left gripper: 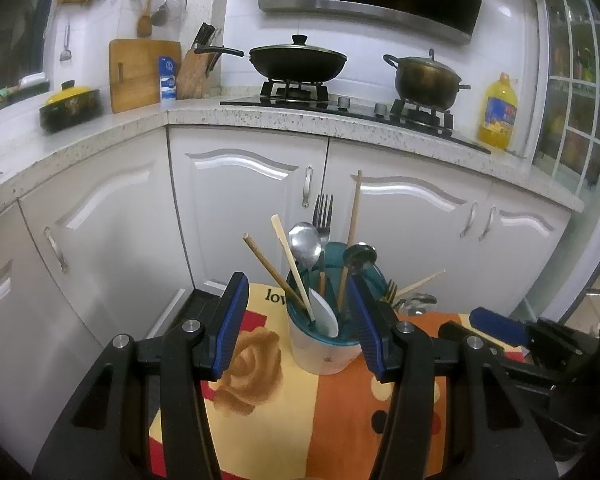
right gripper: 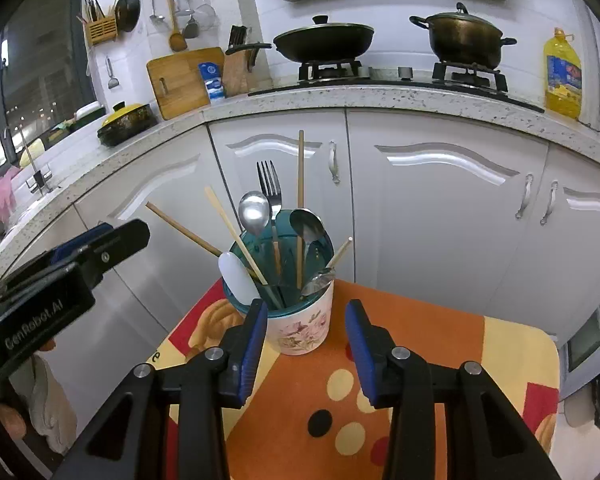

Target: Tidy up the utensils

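Operator A: Nearest the lens in the left wrist view is the left tool (left gripper: 298, 330). Its blue-padded fingers (left gripper: 230, 326) stand spread apart, with nothing clamped between them.

Operator B: The right tool (right gripper: 306, 350) shows the same condition in the right wrist view: fingers (right gripper: 253, 346) parted, no object held. It sits just short of the utensil holder (right gripper: 302, 322).

Operator A: The utensil holder stands upright on the patterned cloth (right gripper: 400, 360) that covers the bench. It has a pale floral body and a teal rim insert.

Operator B: Contents, as seen from the right wrist: a fork (right gripper: 270, 186) with tines up, a steel spoon (right gripper: 254, 208), a dark ladle-type spoon (right gripper: 307, 224), a white plastic spoon (right gripper: 238, 276), and several wooden chopsticks (right gripper: 300, 168) leaning at various angles. One further spoon (right gripper: 318, 280) rests tilted over the rim.

Operator A: In the left wrist view, more cutlery (left gripper: 414, 300) lies on the cloth behind the holder; the exact items cannot be resolved. The right tool appears at that frame's right edge.

Operator B: Behind stand white cabinets (right gripper: 440, 208).
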A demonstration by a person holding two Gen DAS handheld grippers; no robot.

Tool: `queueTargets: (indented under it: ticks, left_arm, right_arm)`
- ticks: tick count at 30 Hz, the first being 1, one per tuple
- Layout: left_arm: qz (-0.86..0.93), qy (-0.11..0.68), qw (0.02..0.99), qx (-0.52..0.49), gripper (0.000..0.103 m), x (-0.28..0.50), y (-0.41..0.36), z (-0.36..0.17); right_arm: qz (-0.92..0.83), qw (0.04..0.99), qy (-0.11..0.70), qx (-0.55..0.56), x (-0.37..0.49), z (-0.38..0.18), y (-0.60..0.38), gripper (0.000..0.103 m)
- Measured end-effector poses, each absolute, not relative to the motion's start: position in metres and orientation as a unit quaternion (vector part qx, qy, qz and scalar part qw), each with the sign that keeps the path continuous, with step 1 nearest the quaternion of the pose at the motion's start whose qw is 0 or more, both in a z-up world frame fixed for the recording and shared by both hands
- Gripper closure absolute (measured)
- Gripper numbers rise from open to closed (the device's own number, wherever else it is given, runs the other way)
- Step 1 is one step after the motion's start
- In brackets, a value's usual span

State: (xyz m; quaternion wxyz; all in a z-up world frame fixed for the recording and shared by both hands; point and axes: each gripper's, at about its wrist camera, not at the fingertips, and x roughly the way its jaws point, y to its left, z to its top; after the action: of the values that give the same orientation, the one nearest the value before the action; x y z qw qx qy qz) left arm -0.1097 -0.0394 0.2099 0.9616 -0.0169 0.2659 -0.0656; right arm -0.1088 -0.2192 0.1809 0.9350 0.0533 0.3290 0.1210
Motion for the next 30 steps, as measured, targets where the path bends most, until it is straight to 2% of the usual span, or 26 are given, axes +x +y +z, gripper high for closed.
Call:
queueTargets:
  ticks: [30]
  left_arm:
    - [-0.052, 0.274, 0.96, -0.018, 0.052, -0.126, -0.029, 0.206]
  right_arm:
    - [0.112, 0.941, 0.316, 0.039, -0.128, 0.193, -0.205, 0.062]
